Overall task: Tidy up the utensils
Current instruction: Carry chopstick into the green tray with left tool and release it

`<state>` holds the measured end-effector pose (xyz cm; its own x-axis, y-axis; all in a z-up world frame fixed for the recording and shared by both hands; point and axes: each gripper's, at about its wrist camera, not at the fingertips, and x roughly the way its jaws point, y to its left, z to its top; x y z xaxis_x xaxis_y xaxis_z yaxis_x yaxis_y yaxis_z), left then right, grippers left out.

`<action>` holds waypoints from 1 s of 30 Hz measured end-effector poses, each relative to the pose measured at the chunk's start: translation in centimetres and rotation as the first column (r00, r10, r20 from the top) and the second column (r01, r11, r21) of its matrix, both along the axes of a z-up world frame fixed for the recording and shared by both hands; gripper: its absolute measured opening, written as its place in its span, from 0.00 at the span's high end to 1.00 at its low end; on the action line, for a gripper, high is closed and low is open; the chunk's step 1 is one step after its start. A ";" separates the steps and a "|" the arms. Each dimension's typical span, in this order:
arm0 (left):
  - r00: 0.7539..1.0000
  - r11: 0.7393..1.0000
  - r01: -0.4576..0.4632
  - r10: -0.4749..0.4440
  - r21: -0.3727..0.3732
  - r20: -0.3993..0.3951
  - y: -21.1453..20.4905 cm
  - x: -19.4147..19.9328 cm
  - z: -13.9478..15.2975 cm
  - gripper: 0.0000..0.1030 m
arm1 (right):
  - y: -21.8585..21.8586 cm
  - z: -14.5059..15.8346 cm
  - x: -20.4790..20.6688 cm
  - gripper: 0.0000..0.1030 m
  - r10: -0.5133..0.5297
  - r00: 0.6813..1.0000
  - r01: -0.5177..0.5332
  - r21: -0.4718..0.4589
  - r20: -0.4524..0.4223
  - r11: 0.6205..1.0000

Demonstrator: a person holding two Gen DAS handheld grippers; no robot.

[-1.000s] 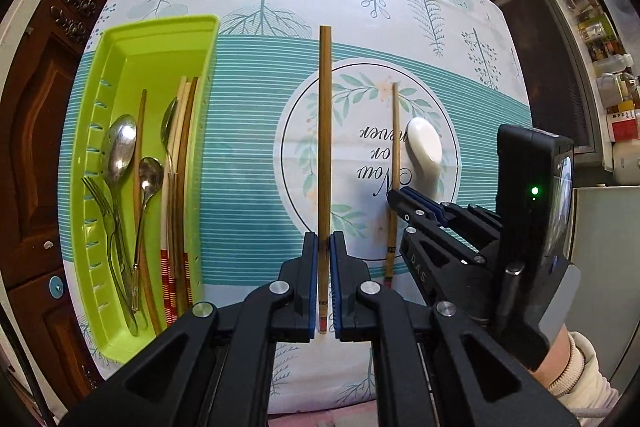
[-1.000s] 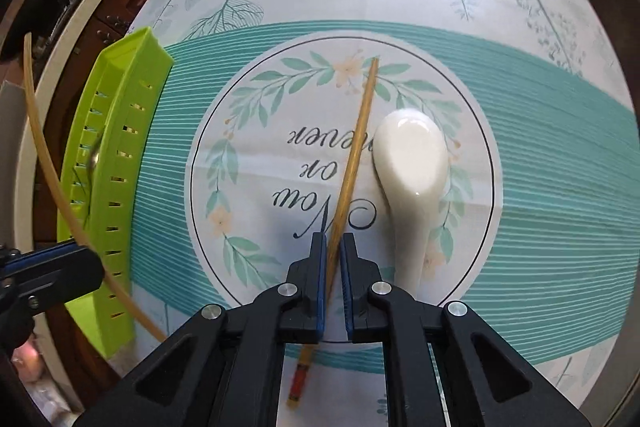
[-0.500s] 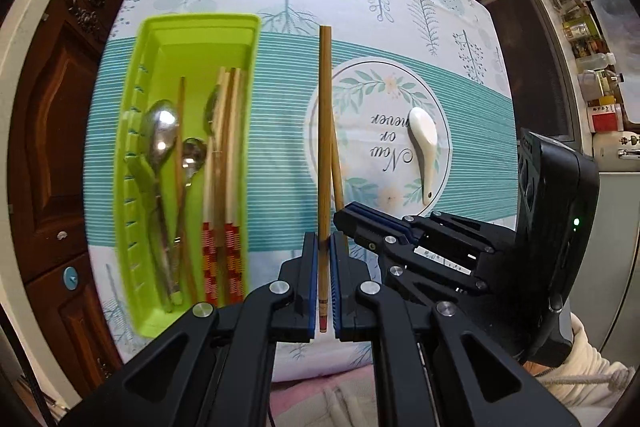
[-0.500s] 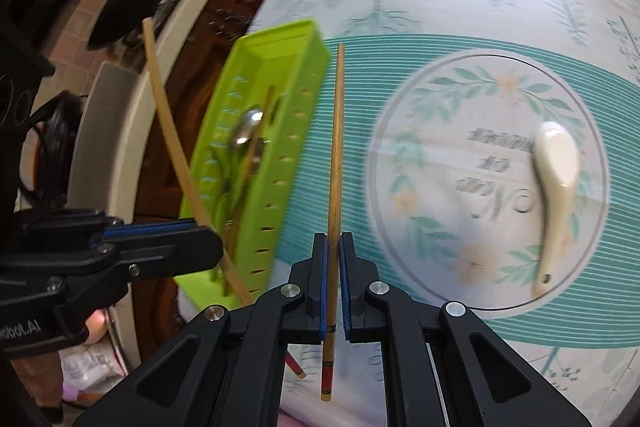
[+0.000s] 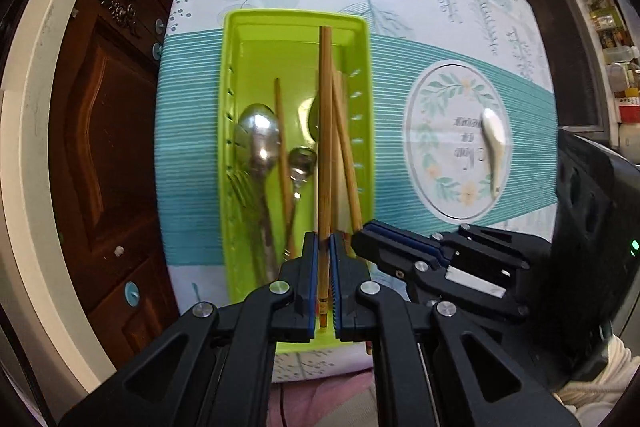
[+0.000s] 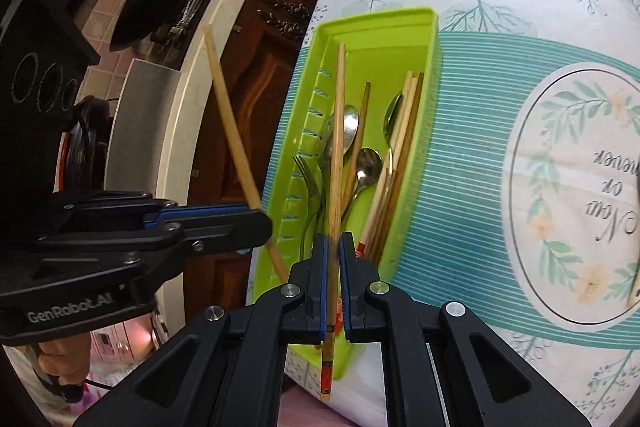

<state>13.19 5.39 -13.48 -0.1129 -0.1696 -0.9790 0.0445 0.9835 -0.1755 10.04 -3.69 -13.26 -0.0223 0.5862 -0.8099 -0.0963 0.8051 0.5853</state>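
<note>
My left gripper [image 5: 324, 283] and right gripper [image 6: 331, 287] each pinch one chopstick [image 5: 325, 131], both hanging over the green tray [image 5: 296, 17], long axes parallel to its length, left nearer centre.

A leaf-printed tablecloth [image 5: 460, 39] lies beside dark wooden cabinet doors [image 5: 108, 131].

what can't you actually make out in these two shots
- Left wrist view: the white ceramic spoon is motion-blurred; the lettering beside it is unreadable.
- Left wrist view: the near ends of the utensils in the green tray are hidden behind the left gripper and right gripper.
- Right wrist view: the spoon is cut off by the right edge.
- Right wrist view: the fork handle is hidden behind the right gripper's chopstick.
</note>
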 end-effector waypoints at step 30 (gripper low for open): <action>0.990 0.993 0.007 -0.023 0.117 0.140 2.5 -1.6 -1.7 0.40 | -0.9 -1.9 1.6 0.94 -0.131 0.991 0.131 -0.090 0.008 0.987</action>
